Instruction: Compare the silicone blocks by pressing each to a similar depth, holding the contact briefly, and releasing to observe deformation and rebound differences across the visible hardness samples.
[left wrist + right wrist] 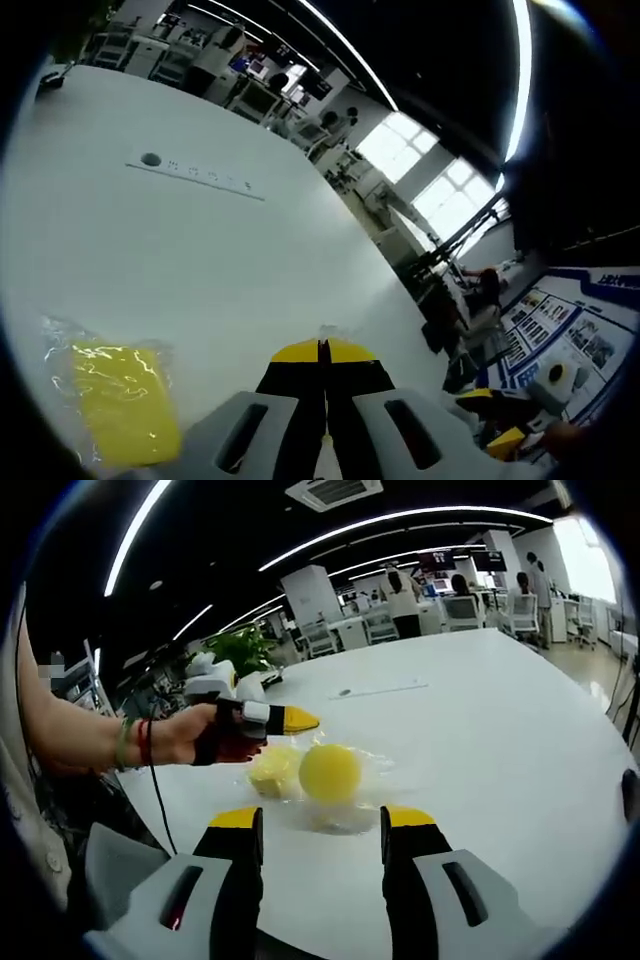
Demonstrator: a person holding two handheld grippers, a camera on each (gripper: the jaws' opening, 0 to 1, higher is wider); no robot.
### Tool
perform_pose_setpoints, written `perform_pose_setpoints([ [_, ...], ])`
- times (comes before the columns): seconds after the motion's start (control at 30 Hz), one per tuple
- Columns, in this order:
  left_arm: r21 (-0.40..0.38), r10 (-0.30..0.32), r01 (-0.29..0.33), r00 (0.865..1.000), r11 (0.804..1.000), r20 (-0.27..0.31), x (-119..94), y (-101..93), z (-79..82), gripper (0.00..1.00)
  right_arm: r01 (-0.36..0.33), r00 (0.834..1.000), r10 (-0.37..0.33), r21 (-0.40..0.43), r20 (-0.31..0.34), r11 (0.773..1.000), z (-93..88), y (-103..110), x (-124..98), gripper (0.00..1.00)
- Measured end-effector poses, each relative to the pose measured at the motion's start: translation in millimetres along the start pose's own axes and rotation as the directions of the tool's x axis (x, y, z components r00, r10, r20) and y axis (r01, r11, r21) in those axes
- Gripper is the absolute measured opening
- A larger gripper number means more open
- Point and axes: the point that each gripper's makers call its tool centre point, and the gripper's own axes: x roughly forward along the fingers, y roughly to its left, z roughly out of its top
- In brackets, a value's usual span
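A yellow silicone block (125, 400) in clear crinkled wrap lies on the white table (200, 260), to the lower left of my left gripper (322, 352). That gripper's yellow-tipped jaws are shut together with nothing between them. In the right gripper view a round yellow block (330, 772) and a paler yellow block (272, 770) sit side by side on clear film. My right gripper (321, 820) stands open just short of them, empty. A hand (190, 735) holds the left gripper (308, 721) shut, just above and left of the pale block, not touching it.
A flush socket strip (195, 175) sits further along the table. A thin pale strip (380, 690) lies beyond the blocks. Desks, chairs and people (405, 595) are at the back, a plant (240, 650) at the table's far left, and a poster board (560, 330) stands at the right.
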Motion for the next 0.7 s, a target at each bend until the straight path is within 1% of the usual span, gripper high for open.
perform_pose_setpoints([
  [0.4,0.045,-0.023,0.022,0.999,0.999,0.022,-18.2,-9.5,11.5,0.00,-0.019,1.000,0.019,-0.033,-0.002,0.999,8.7,8.6,5.9,0.43],
  [0.53,0.056,-0.025,0.023,0.999,0.998,0.042,-24.1,-9.6,16.7,0.00,-0.026,1.000,0.026,-0.043,-0.002,0.999,11.3,10.7,7.3,0.43],
  [0.67,0.058,-0.030,0.028,0.999,0.998,0.034,-26.8,-9.0,16.9,0.00,-0.036,0.999,0.036,-0.050,-0.006,0.998,12.3,12.9,9.6,0.43],
  [0.7,0.061,-0.022,0.020,0.999,0.998,0.038,-28.3,-7.6,17.6,0.00,-0.038,0.999,0.038,-0.053,-0.007,0.998,12.7,14.0,10.2,0.43],
])
